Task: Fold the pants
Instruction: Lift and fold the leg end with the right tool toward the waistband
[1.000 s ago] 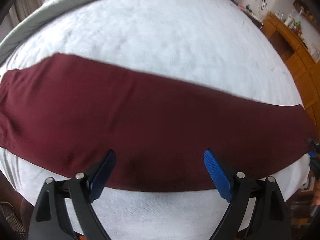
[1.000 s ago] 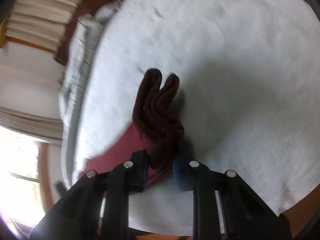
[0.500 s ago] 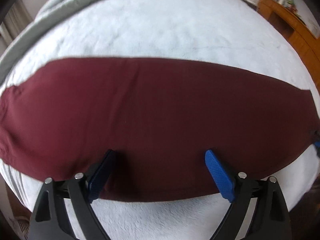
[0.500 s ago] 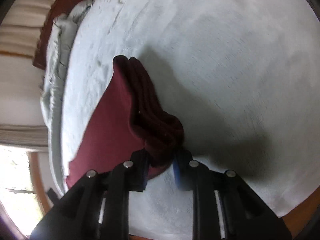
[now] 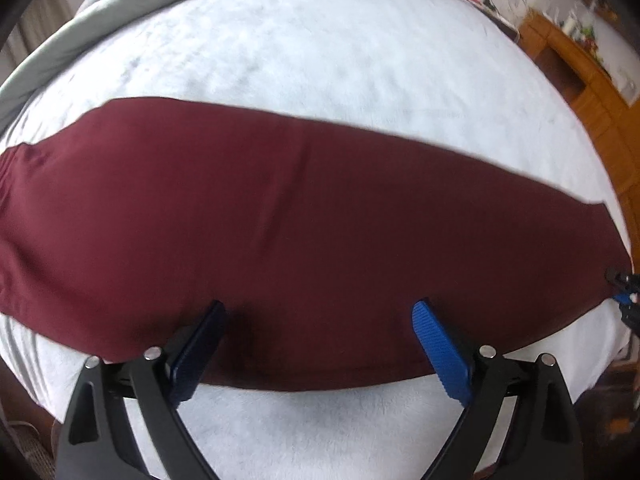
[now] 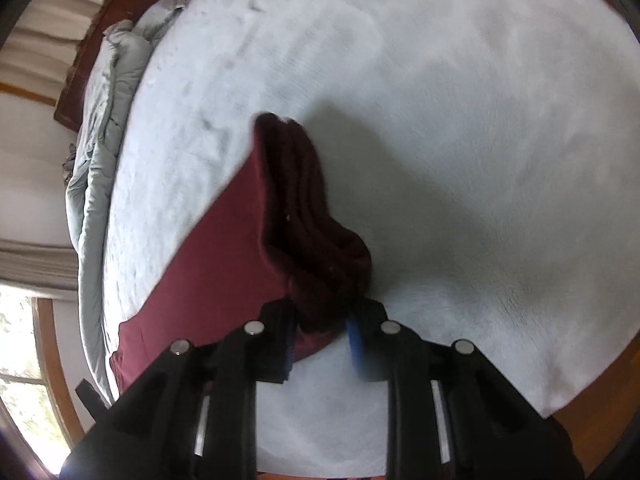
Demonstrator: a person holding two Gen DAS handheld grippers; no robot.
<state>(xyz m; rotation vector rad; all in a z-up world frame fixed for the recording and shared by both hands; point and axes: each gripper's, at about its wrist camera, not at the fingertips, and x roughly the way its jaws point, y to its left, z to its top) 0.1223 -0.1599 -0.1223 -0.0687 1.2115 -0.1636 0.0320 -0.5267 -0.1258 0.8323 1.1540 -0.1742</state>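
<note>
Dark red pants (image 5: 304, 236) lie stretched flat, folded lengthwise, across a white fleece blanket (image 5: 328, 60) on a bed. My left gripper (image 5: 318, 320) is open, its blue pads just over the pants' near edge, holding nothing. My right gripper (image 6: 320, 332) is shut on the bunched leg cuffs of the pants (image 6: 312, 248), lifted slightly off the blanket (image 6: 460, 160). The right gripper also shows at the right edge of the left wrist view (image 5: 622, 296).
A grey quilt (image 5: 100, 12) lies bunched along the bed's far side, also in the right wrist view (image 6: 104, 120). A wooden cabinet (image 5: 580, 68) stands to the right. A window (image 6: 24, 340) is at the lower left.
The right gripper has kept hold of the cuffs and shifted, so the pants stretch out straighter. The left gripper has stayed open over the pants' near edge, with small view shifts.
</note>
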